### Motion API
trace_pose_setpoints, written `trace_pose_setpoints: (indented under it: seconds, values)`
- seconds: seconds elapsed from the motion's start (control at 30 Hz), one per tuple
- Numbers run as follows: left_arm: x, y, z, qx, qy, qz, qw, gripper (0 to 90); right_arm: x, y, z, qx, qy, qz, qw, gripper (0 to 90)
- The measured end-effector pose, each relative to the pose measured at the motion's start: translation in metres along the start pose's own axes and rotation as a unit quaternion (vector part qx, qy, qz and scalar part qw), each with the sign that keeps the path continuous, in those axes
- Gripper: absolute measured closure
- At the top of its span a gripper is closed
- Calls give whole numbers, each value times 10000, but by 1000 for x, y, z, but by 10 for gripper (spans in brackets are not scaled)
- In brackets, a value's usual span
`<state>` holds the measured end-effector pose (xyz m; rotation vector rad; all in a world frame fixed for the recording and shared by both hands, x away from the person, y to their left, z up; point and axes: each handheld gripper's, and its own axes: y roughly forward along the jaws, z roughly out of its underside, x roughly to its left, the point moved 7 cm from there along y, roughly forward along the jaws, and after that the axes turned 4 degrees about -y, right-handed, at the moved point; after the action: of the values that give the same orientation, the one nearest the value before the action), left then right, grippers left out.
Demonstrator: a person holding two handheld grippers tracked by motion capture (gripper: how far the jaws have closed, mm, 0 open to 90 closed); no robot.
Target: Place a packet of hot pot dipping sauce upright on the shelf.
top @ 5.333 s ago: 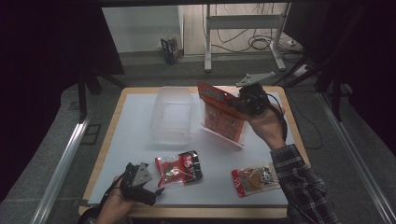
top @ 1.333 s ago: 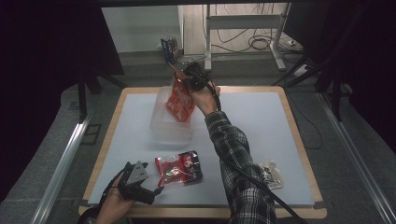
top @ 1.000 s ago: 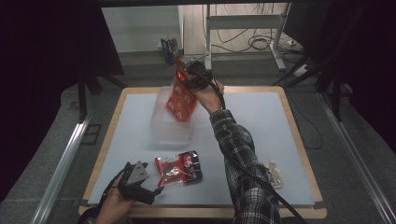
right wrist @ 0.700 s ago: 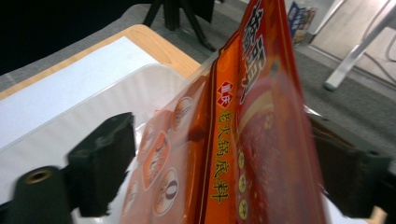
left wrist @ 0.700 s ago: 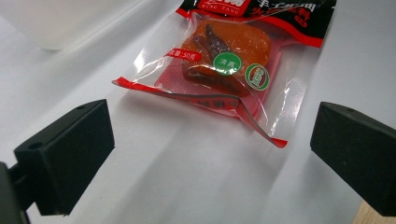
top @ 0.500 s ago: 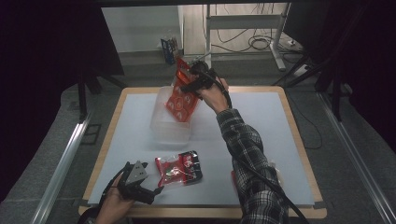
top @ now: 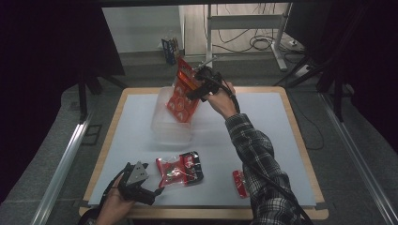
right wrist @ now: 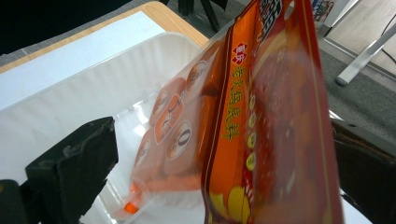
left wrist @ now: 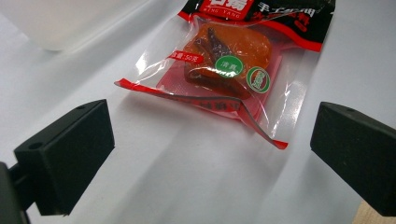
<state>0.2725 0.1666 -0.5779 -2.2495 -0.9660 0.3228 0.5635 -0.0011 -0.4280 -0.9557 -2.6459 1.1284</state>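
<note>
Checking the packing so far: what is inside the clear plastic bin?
The orange bag's lower end dips into the bin, with the right tool gripping the bag. The bin floor behind the bag is covered.
</note>
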Motion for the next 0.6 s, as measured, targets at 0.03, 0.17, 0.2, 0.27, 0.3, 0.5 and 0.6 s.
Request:
trace_pose_setpoints:
  seconds: [0.03, 0.17, 0.2, 0.27, 0.3, 0.5, 0.6]
  values:
    - [0, 0, 0, 0, 0, 0, 10000, 0, 0, 0, 0, 0, 0, 0, 10000, 0]
    - [0, 0, 0, 15, 8, 2, 10000, 0, 2, -6, 5, -80, 25, -54, 10000, 0]
    - [0, 0, 0, 16, 9, -2, 10000, 0, 2, -9, 8, -135, 94, -89, 9998, 0]
    - [-1, 1, 0, 15, 12, -7, 10000, 0, 2, -11, 13, -138, 121, -129, 9997, 0]
    - [-1, 1, 0, 17, 12, -11, 10000, 0, 2, -12, 16, -133, 130, -140, 9997, 0]
    - [-1, 1, 0, 24, -2, 8, 10000, 0, 2, -19, 30, -163, 165, -145, 9996, 0]
    - [-1, 1, 0, 25, 2, 3, 10000, 0, 2, -21, 34, -170, 187, -154, 9996, 0]
